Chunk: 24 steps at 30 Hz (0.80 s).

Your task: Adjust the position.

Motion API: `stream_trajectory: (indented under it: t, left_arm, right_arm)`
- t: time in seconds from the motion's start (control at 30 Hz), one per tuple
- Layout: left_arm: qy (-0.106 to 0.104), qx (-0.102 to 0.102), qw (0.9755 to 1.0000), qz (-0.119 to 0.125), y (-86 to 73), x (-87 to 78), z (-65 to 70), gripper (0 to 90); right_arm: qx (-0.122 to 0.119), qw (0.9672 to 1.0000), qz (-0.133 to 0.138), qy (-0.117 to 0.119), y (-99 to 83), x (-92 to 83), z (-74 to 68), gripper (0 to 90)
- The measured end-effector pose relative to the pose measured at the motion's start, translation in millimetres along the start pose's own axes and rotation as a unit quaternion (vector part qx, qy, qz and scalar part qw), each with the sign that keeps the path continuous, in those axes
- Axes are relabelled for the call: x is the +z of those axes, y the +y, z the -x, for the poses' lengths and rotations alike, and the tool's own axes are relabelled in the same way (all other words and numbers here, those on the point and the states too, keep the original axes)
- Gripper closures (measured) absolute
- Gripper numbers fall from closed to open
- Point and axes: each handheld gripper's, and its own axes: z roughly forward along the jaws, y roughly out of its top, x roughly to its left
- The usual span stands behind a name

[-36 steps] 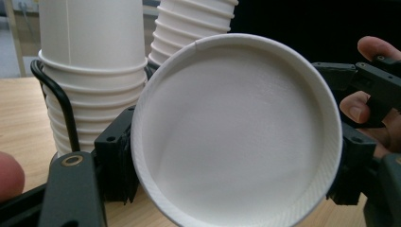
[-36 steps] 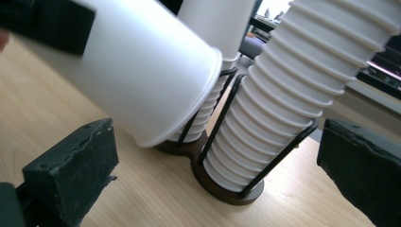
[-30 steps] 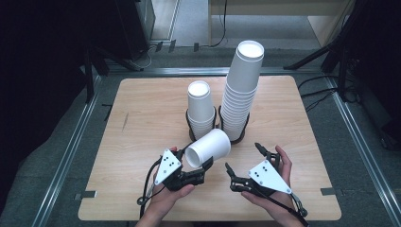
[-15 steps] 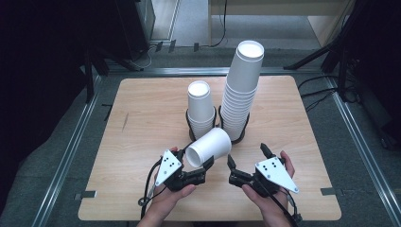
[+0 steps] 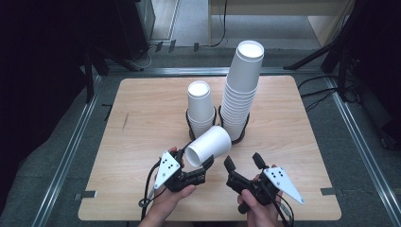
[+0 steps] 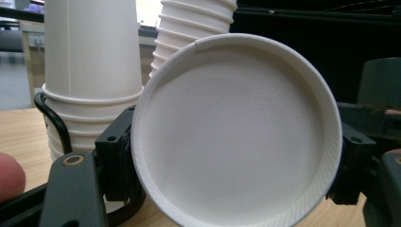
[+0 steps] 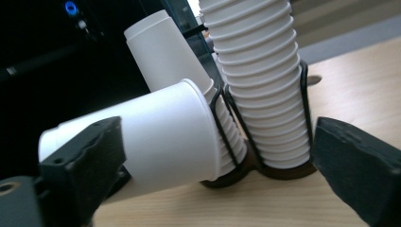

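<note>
My left claw (image 5: 201, 165) clamps a white paper cup (image 5: 208, 146) by its base, tilted above the table (image 5: 142, 123) before two cup stacks (image 5: 241, 90). My right claw (image 5: 243, 163), empty, has just been narrowing.

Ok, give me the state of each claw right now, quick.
Left claw: closed on the paper cup, held on its side.
Right claw: open and empty, jaws have just been closing, nothing between them.
</note>
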Motion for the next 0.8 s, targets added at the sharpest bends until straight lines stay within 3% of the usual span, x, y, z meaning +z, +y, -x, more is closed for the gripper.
stream_trajectory:
  t: [0.13,0.23,0.3,0.37,0.4,0.57,0.7,0.8]
  left_arm:
    - [-0.001,0.001,1.0,0.001,-0.7,0.8,2.5,23.4]
    - [-0.003,0.001,1.0,0.001,-1.3,0.8,3.3,23.5]
    - [-0.007,0.0,1.0,0.0,-1.8,1.2,3.8,23.6]
    - [-0.01,-0.001,0.9999,-0.002,-2.6,1.3,4.8,23.6]
    - [-0.011,0.0,0.9999,-0.003,-2.8,1.4,5.2,23.6]
    - [-0.017,0.001,0.9999,0.0,-3.8,2.2,9.2,23.6]
    - [-0.02,0.002,0.9998,0.0,-6.1,3.4,11.0,23.6]
    - [-0.025,0.001,0.9997,0.003,-7.7,3.8,11.7,23.6]
  right_arm:
    - [0.064,0.9978,-0.002,0.015,-3.0,0.0,2.9,7.1]
    - [0.112,0.9933,-0.005,0.03,-7.2,1.3,5.2,7.2]
    - [0.147,0.9885,-0.01,0.037,-9.7,2.1,6.2,7.4]
    - [0.189,0.9804,-0.027,0.049,-11.7,3.8,7.3,9.6]
    - [0.213,0.9748,-0.038,0.055,-11.8,4.5,7.6,9.7]
    - [0.275,0.9582,-0.054,0.056,-10.3,5.3,8.0,9.7]
    - [0.327,0.9406,-0.067,0.059,-10.8,7.2,12.0,6.5]
    - [0.348,0.9335,-0.067,0.056,-12.3,8.3,13.8,3.0]
